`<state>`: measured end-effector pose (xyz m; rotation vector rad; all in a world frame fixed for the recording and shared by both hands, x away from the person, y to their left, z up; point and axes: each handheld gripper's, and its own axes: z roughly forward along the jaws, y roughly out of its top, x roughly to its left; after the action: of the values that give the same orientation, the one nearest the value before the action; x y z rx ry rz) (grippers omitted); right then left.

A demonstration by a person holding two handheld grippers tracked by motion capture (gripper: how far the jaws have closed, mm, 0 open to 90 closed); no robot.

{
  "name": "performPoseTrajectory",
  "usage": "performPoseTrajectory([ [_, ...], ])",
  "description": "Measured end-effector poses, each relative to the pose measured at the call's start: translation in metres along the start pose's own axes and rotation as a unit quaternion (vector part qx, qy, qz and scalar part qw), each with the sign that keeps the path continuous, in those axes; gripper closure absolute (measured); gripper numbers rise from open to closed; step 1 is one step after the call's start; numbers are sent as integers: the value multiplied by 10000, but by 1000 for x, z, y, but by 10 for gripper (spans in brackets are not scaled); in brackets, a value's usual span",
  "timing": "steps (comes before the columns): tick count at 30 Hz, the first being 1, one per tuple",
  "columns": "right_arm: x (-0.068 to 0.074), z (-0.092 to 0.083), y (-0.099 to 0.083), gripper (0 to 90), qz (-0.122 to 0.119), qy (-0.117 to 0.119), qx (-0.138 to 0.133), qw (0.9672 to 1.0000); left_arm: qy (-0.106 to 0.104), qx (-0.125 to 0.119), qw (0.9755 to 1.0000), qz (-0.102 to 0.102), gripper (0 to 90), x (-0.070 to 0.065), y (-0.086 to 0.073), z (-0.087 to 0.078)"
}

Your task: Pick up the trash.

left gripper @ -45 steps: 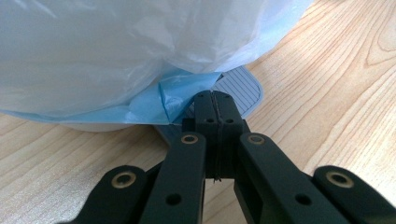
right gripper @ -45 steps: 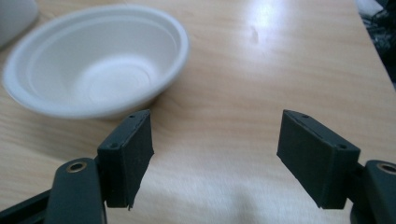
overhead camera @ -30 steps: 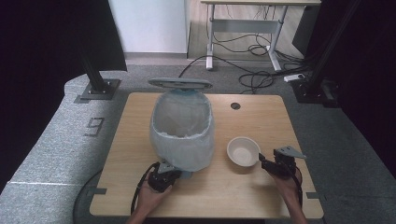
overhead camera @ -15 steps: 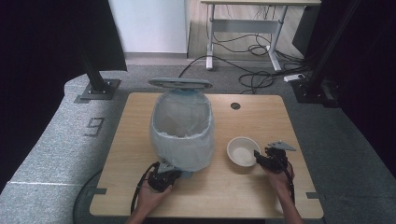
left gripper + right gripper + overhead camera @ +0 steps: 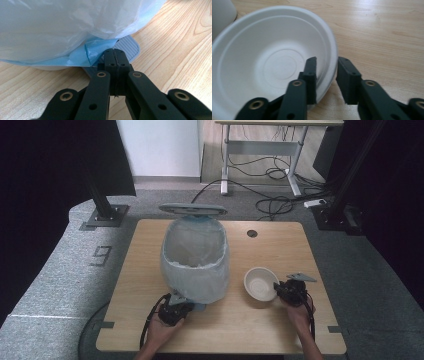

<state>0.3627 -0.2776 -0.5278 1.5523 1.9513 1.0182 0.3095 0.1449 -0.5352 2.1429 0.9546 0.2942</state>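
Two hand-held grippers at work on a pale wooden table (image 5: 150, 245), seen from above and from each gripper's own camera. Near the table's middle, a pedal bin (image 5: 195, 260) with lid (image 5: 192, 209) raised, lined with a translucent white bag (image 5: 75, 25) over a blue one. To its right, well clear of the bin, a shallow white disposable bowl (image 5: 260, 283), empty, with faint moulded rings inside and a thin rolled rim.

Right gripper (image 5: 325, 75): jaws apart, straddling the bowl's near rim, one jaw inside, one outside, not yet pinched. Left gripper (image 5: 115, 58): jaws pressed together, tips at the grey ribbed foot pedal (image 5: 127, 46) under the bin's front; whether pressing it down, cannot tell.

Likely risks, judged from this: thin rim buckling or slipping free if pinched too close to the edge; light bowl sliding away across the smooth wood as the jaws close; lid dropping shut if pressure on the pedal eases; loose blue bag film snagging between pedal and jaw tips.
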Motion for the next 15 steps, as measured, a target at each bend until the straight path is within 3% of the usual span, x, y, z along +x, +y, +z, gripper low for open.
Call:
performPoseTrajectory([
  [9,-8,-7,1,797,331,220,-223,9990,-3,2,10000,3,900,0,0,0],
  [15,-6,-16,4,818,219,321,-380,9985,-16,5,10000,0,900,1,0,0],
])
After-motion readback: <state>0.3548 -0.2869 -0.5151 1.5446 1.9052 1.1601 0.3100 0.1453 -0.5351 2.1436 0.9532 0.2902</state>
